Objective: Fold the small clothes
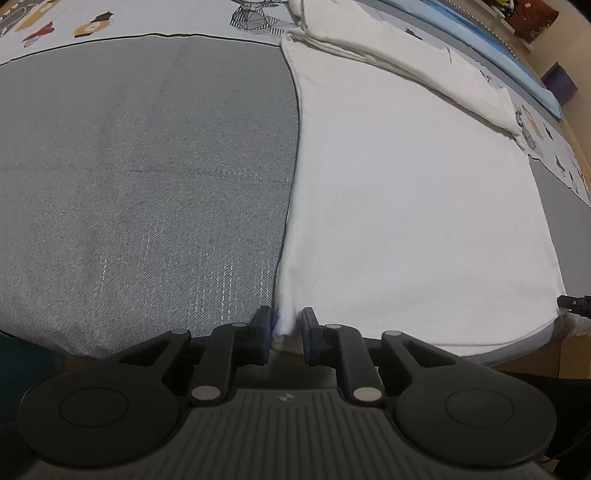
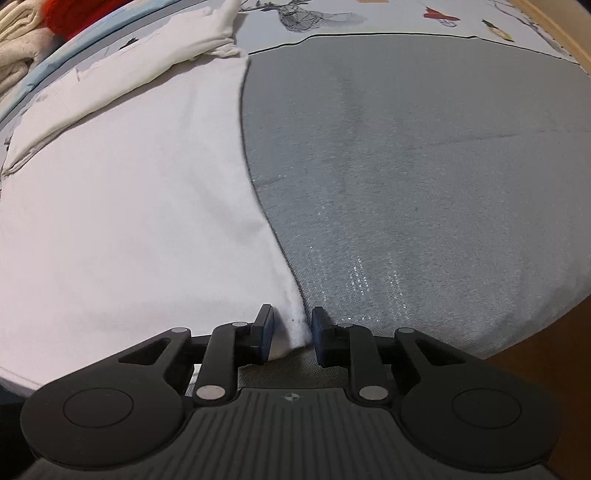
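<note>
The white garment [image 1: 406, 206] lay spread flat on the grey cloth [image 1: 140, 177] that covered the bed, its body smooth and its far part already turned over into a thick band [image 1: 399, 62] — most likely sleeves or a top edge brought in. So a first fold looked done, and the main fold of the body was judged still to come. Both near corners sat at the bed's front edge, one at each pair of tongs, which suits lifting that hem and carrying it away toward the far band.

The left tongs [image 1: 286, 332] stood a little apart with the garment's near left corner [image 1: 284, 323] bunched between them; the pads did not clearly press on it. The right tongs [image 2: 291, 332] were likewise parted, the near right corner [image 2: 295, 325] between them with a gap showing on either side. Neither grip looked secure yet.

Beyond the grey cloth ran a pale printed sheet [image 1: 92, 22] with small coloured figures and a line-drawn deer [image 2: 306, 16]. A blue strip [image 1: 517, 55] edged the bed's far side. Folded cream and red cloth [image 2: 40, 22] were piled at the corner of the right view, and a wooden edge [image 2: 546, 22] showed at the bed's side.
</note>
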